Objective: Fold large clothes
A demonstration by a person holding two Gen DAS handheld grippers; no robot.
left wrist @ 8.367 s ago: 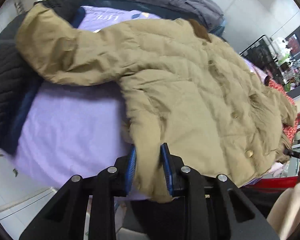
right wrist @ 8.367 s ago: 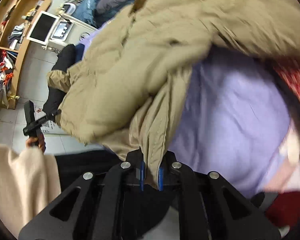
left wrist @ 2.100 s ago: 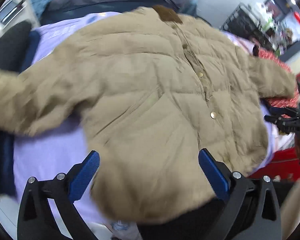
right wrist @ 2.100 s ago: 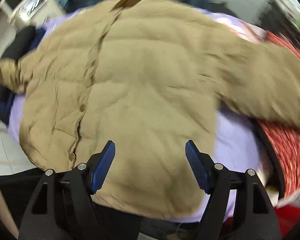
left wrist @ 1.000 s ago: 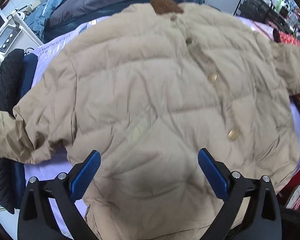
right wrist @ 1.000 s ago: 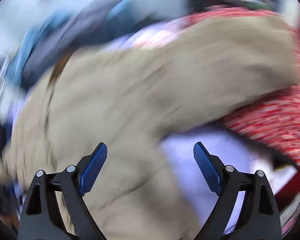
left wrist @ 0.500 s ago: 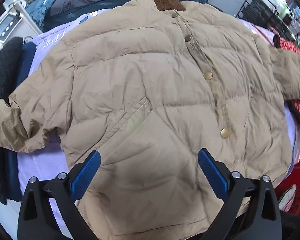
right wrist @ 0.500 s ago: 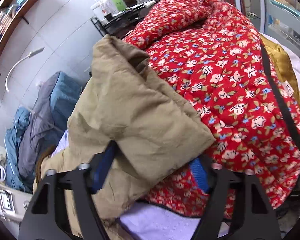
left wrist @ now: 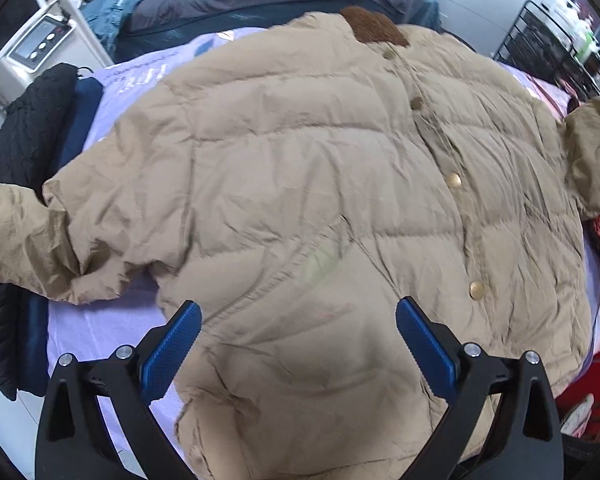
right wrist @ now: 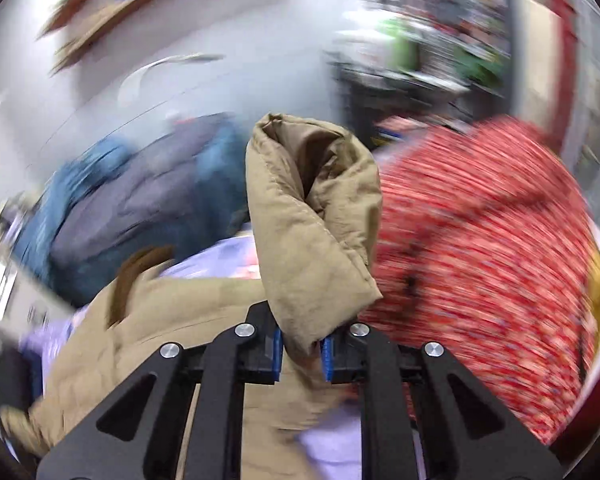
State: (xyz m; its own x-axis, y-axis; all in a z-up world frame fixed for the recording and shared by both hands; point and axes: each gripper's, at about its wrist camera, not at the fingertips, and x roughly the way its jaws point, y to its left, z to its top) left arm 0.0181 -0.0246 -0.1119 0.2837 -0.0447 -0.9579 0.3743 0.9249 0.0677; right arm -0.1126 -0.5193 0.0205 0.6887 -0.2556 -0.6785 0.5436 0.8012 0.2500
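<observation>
**Right tongs gripping a jacket sleeve, left tongs hanging open over the jacket**

A tan puffer jacket point(left wrist: 320, 200) is lying front-up and spread out on a lavender sheet point(left wrist: 96, 332), its brown collar point(left wrist: 376, 30) pointing toward 12 o'clock and its snap buttons running down the front toward 5 o'clock. One sleeve is trailing off toward 9 o'clock, over a black quilted garment point(left wrist: 16, 144).

The left tongs point(left wrist: 298, 344) are hanging above the jacket's lower hem with the blue pads spread wide, gripping nothing.

The right tongs point(right wrist: 302, 354) are pinching the other sleeve point(right wrist: 312, 216) tightly between nearly closed pads. The cuff is standing upright toward 12 o'clock, its opening showing the darker lining. A red floral quilt point(right wrist: 484, 248) is lying at 3 o'clock, heavily blurred. Blue and grey bedding point(right wrist: 140, 204) is piled at 10 o'clock.
</observation>
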